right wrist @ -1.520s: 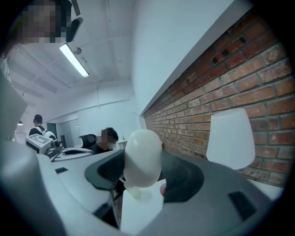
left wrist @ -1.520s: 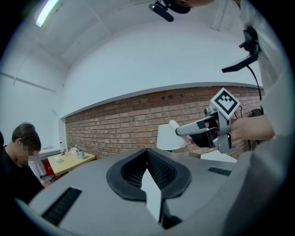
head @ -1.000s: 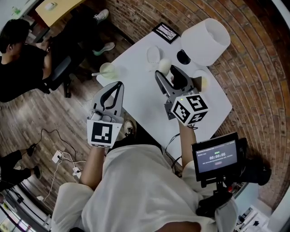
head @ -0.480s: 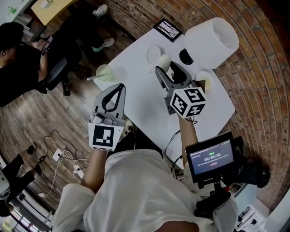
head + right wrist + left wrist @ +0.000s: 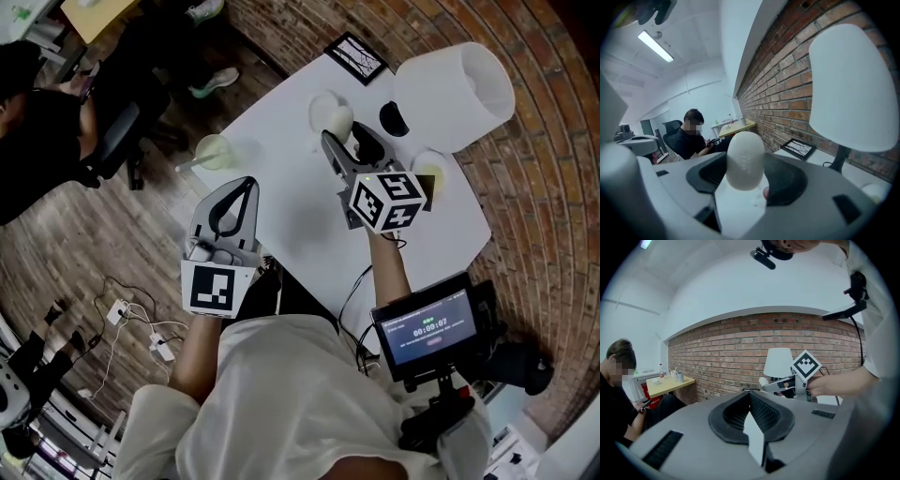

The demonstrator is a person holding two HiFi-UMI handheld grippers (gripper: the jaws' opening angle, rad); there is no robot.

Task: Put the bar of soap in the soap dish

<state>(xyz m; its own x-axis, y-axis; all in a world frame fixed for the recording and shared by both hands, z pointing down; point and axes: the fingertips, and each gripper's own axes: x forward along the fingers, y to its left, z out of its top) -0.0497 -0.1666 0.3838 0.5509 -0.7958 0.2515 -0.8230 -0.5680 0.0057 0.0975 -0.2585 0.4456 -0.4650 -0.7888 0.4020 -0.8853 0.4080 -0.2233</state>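
Note:
The bar of soap (image 5: pixel 339 120) is a white oval, pinched upright between the fingers of my right gripper (image 5: pixel 345 138) above the far part of the white table (image 5: pixel 291 202). In the right gripper view the soap (image 5: pixel 746 159) fills the jaws, and that gripper (image 5: pixel 746 176) is shut on it. A shallow white oval dish (image 5: pixel 322 105) lies on the table just left of the soap. My left gripper (image 5: pixel 247 182) hangs over the table's near left edge. Its jaws are shut with nothing between them, as the left gripper view (image 5: pixel 751 397) shows.
A lamp with a big white shade (image 5: pixel 455 82) and black base (image 5: pixel 394 118) stands at the far right. A small round dish (image 5: pixel 429 172), a framed picture (image 5: pixel 355 57) and a pale green cup (image 5: pixel 214 150) also sit on the table. A seated person (image 5: pixel 42 131) is at the far left.
The head camera has shifted a little. My right gripper has carried the soap slightly further away, closer to the oval dish. The left gripper stays shut in about the same place.

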